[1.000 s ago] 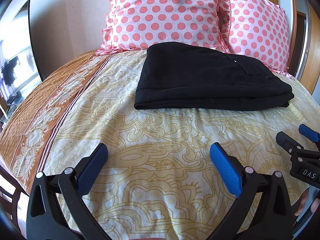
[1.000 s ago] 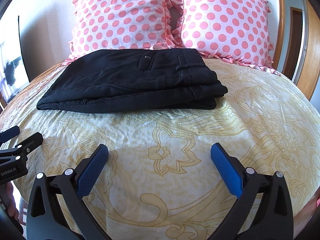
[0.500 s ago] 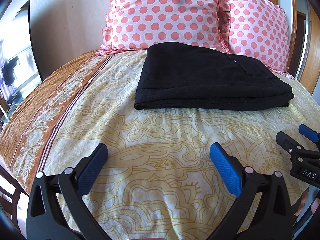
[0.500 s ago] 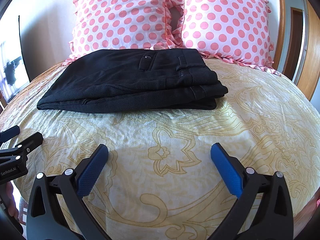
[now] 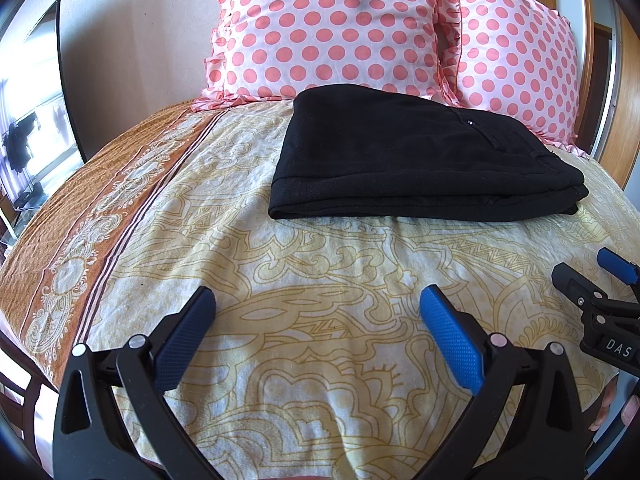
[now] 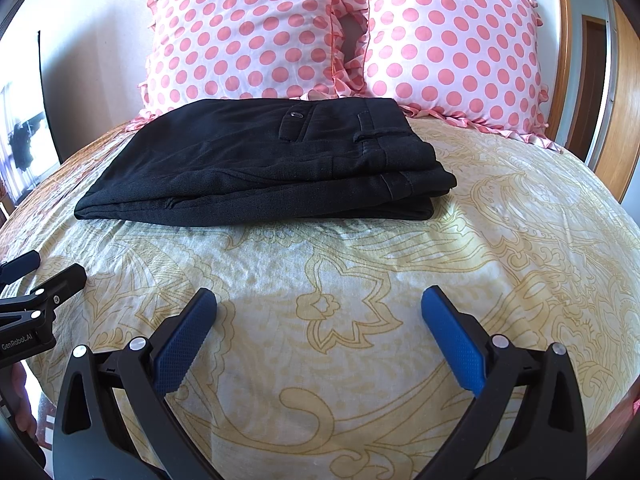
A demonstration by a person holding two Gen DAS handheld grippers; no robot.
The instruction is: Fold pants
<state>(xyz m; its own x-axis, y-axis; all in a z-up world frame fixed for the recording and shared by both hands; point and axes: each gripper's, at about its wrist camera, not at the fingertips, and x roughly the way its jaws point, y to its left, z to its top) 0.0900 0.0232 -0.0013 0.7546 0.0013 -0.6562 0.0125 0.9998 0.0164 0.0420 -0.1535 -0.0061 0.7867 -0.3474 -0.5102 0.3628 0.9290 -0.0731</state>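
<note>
Black pants (image 5: pixel 416 156) lie folded in a flat rectangular stack on the bed, just in front of the pillows; in the right wrist view the pants (image 6: pixel 272 168) show a back pocket button and belt loops on top. My left gripper (image 5: pixel 318 304) is open and empty, held above the sheet well short of the pants. My right gripper (image 6: pixel 320 304) is open and empty too, also short of the pants. Each gripper shows at the edge of the other's view.
The bed has a yellow patterned sheet (image 5: pixel 320 264) with an orange border on the left (image 5: pixel 88 208). Two pink polka-dot pillows (image 6: pixel 248 36) (image 6: pixel 452 44) stand behind the pants. A wooden door frame (image 6: pixel 624 120) is at the right.
</note>
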